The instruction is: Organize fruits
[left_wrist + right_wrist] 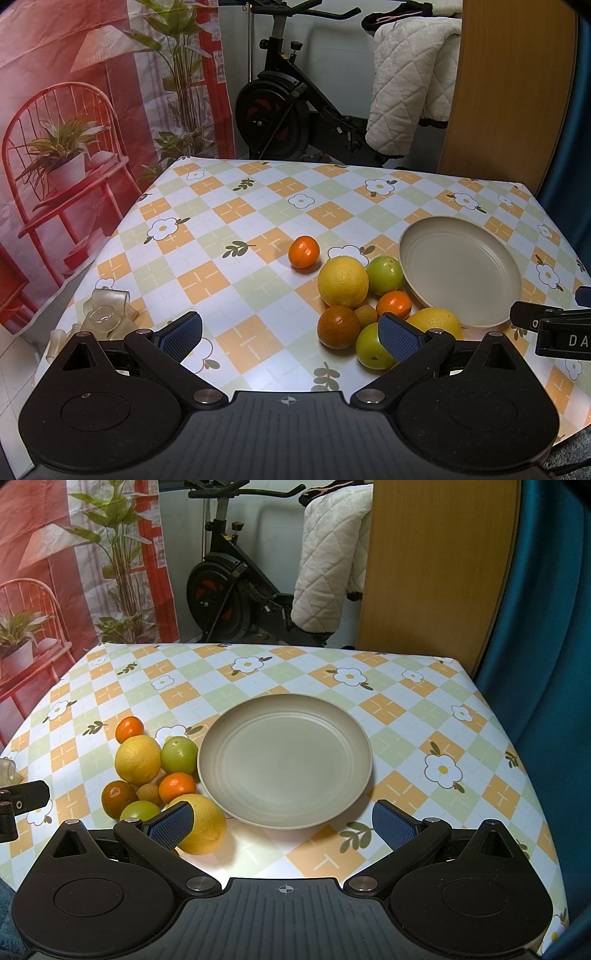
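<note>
1. Plainly, both tools are held with jaws wide and nothing between them: the left gripper (290, 338) and the right gripper (282, 823) hover above the table (406, 709).
2. The fruits (364, 302) lie bunched ahead and right of the left jaws, with a green fruit (371, 349) right beside the right finger.
3. From the right jaws the bunch sits ahead and left; a lemon (205, 825) is partly hidden behind the left finger. The empty plate (284, 760) lies straight ahead, touching or nearly touching the bunch.
4. The fruits are roundish, so approach angle likely matters little; either hand seems about equally near.
5. Only the left view shows the small orange (304, 252) standing apart from the bunch, and some clear plastic pieces (105, 312) at the table's edge.
</note>
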`<action>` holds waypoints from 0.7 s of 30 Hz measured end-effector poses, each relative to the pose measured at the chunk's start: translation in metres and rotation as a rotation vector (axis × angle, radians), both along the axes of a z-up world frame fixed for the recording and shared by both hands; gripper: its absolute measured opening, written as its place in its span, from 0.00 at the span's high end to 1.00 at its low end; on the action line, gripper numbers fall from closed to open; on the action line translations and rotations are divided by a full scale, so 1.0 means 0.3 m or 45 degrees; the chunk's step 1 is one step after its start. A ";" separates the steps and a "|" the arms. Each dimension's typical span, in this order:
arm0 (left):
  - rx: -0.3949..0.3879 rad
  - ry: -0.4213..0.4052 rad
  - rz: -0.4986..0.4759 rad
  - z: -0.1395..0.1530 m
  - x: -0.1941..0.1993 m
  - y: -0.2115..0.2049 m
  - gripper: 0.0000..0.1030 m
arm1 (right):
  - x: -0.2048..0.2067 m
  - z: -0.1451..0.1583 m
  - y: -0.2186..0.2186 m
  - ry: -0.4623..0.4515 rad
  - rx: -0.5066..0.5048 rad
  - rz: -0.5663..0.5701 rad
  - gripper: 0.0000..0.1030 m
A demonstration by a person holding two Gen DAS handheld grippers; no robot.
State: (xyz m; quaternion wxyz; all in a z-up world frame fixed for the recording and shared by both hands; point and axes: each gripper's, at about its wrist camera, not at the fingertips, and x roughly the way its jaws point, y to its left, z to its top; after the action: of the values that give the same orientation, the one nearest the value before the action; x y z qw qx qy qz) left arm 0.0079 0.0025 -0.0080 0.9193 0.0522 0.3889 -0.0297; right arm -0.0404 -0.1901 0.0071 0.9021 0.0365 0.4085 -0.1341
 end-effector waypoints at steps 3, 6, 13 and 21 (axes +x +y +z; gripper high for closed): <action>0.000 0.000 0.000 0.000 0.000 0.000 0.01 | 0.000 0.000 -0.001 0.000 0.001 0.000 0.01; 0.000 0.000 0.000 0.000 0.000 0.000 0.01 | -0.001 0.003 0.004 -0.001 0.000 0.000 0.01; 0.000 0.000 0.000 0.001 0.000 0.001 0.01 | -0.002 0.005 0.006 -0.001 0.001 -0.001 0.01; 0.000 0.000 0.000 0.001 0.001 0.001 0.01 | -0.003 -0.001 0.000 -0.002 0.001 -0.001 0.01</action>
State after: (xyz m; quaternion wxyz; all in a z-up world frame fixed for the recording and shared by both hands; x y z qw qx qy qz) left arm 0.0081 0.0028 -0.0076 0.9193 0.0521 0.3890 -0.0299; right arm -0.0414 -0.1902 0.0068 0.9023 0.0371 0.4080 -0.1341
